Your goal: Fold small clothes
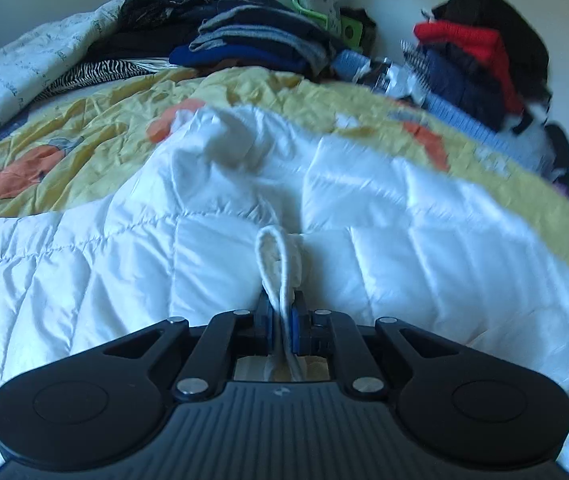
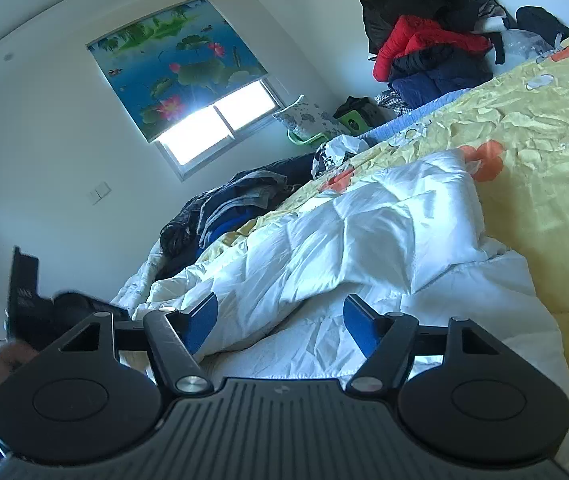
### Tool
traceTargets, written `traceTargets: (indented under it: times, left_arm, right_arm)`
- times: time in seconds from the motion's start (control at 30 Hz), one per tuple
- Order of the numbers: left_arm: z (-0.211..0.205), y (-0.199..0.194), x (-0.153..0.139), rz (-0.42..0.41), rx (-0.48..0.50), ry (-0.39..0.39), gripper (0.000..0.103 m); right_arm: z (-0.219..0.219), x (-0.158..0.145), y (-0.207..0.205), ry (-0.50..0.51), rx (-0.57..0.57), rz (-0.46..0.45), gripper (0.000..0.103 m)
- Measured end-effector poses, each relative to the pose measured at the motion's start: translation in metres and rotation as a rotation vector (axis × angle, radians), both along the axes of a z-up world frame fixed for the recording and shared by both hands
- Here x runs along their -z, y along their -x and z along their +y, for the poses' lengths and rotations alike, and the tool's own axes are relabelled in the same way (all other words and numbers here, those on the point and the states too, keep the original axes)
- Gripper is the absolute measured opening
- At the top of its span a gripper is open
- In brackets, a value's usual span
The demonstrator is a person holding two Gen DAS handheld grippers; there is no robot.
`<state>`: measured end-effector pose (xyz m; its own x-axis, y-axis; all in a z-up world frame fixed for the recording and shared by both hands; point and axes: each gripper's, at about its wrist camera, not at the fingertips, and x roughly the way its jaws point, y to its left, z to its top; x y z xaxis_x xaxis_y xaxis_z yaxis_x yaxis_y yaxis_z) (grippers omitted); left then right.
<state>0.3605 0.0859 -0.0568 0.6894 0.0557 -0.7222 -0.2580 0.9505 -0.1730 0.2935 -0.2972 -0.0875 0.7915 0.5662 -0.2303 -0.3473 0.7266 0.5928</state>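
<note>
Left wrist view: left gripper (image 1: pixel 282 320) clenched on white cord loop (image 1: pixel 274 256) of white quilted garment (image 1: pixel 204 208), spread over yellow floral bedsheet (image 1: pixel 84 132). Right wrist view: right gripper (image 2: pixel 280 320) released, blue pads (image 2: pixel 358 326) apart, nothing gripped, garment lying just ahead. Folded dark clothes (image 1: pixel 252 40) piled beyond, by wall.
</note>
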Motion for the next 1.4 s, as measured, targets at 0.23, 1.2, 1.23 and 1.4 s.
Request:
traceTargets:
  times: [0.23,1.2,1.23,1.4]
  left_arm:
    - [-0.018,-0.008,0.016,0.042,0.046,-0.154,0.008]
    - [-0.017,-0.012,0.033,-0.009,0.026,0.074,0.088]
    - [-0.02,-0.01,0.036,-0.04,0.038,0.042,0.09]
    - [-0.036,-0.006,0.043,-0.051,0.072,-0.076,0.091]
  right_arm:
    - [-0.002,0.002,-0.003,-0.015,0.001,0.013,0.07]
    - [-0.006,0.008,-0.01,-0.046,-0.007,0.042,0.078]
    - [-0.006,0.008,-0.01,-0.047,-0.008,0.042,0.079]
    - [-0.006,0.009,-0.012,-0.046,-0.011,0.048,0.08]
